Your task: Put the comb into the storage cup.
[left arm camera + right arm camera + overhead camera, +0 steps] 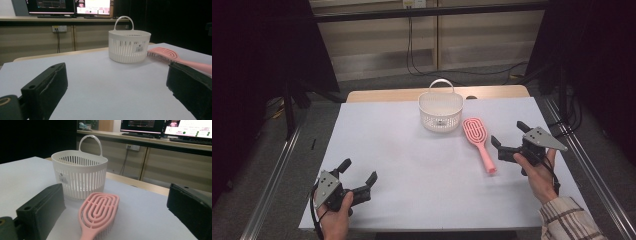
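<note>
A pink hairbrush [479,140] lies flat on the white table cover, head toward the back, handle toward me. A white slotted basket [440,111] with an upright handle stands just left of the brush head. My right gripper [508,135] is open, held low just right of the brush handle. In the right gripper view the brush [98,213] lies between the open jaws with the basket [80,176] behind it. My left gripper [358,171] is open at the front left, nothing between its jaws. From the left gripper view the basket [128,46] and brush [175,58] sit far off.
The white cover [412,165] spans the table, with a wooden strip [382,94] showing along the back edge. Metal rails [272,175] run along both sides. Monitors [92,6] stand on a bench beyond the table.
</note>
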Motion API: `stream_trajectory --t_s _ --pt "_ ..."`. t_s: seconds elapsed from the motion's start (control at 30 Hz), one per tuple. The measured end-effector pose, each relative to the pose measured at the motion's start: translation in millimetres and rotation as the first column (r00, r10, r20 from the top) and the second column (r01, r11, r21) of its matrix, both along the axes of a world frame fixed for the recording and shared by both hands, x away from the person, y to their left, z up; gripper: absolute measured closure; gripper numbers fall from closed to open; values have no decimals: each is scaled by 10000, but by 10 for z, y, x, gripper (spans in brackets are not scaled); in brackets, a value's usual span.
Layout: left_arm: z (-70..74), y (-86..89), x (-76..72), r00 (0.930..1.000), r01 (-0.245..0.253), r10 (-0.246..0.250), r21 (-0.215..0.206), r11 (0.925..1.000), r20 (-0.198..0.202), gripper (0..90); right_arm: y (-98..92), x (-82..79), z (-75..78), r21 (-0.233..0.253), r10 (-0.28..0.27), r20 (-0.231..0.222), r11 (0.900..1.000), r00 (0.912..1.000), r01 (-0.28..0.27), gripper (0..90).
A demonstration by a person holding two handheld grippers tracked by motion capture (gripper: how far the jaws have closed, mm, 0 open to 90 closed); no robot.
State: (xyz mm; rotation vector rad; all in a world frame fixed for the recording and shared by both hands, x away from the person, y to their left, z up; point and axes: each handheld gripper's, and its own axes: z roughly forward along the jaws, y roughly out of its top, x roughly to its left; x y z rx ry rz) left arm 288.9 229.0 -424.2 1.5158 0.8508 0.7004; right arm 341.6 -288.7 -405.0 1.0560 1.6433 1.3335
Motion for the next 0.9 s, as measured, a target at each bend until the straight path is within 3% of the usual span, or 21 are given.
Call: stream_trajectory --t_s 0.33,0.73,0.9 --pt "-8 -15 7 9999 78 -78 1 10000 -73 37 65 125 108 -99 70 182 9999 9998 -68 6" --pt "-9 -12 10 9999 139 -138 107 9998 -76 37 188 295 150 104 158 227 9998 9996 -161 2" --pt "-9 -11 10 9999 152 -151 133 9998 -62 37 279 376 163 -155 263 283 9995 9993 -258 0"
